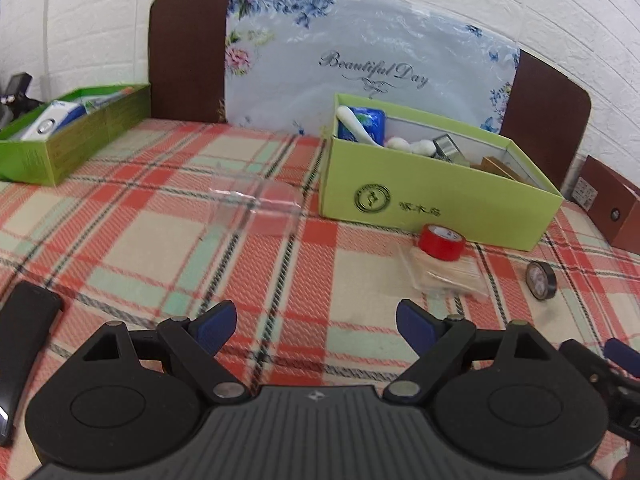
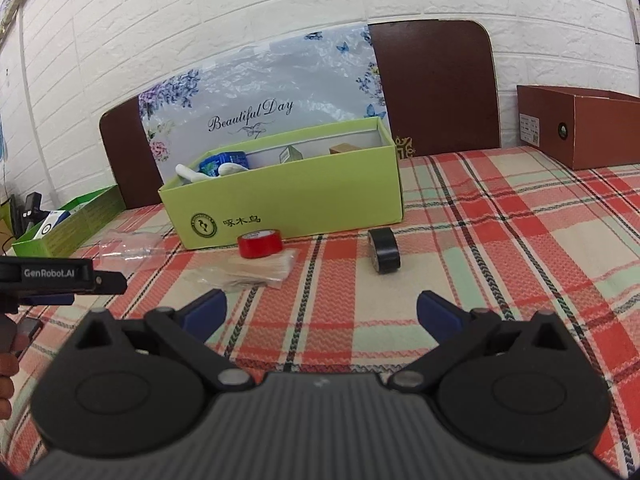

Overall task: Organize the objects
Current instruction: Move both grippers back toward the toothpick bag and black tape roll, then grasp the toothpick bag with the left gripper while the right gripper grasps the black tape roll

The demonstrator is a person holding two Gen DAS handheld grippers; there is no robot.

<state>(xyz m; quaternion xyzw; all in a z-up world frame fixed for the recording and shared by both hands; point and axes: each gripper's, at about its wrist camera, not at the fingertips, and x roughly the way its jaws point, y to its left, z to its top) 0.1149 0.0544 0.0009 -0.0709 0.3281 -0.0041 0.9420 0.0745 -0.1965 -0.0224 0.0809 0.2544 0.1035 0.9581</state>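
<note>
A light green box [image 1: 436,200] [image 2: 296,196] holding several small items stands on the plaid cloth. In front of it lie a red tape roll [image 1: 441,242] [image 2: 259,245], a clear packet of wooden sticks [image 1: 448,272] [image 2: 248,272] and a black tape roll [image 1: 541,275] [image 2: 385,256]. A clear plastic container [image 1: 256,208] [image 2: 124,246] lies left of them. My left gripper [image 1: 316,326] is open over bare cloth, short of the clear container. My right gripper [image 2: 322,314] is open too, nothing between its fingers, just short of the tapes.
A darker green box [image 1: 68,136] [image 2: 68,224] with packages sits at the far left. A brown box [image 1: 612,204] [image 2: 580,128] stands at the right. A black phone-like slab [image 1: 20,356] lies at the left edge. A headboard and white brick wall close the back.
</note>
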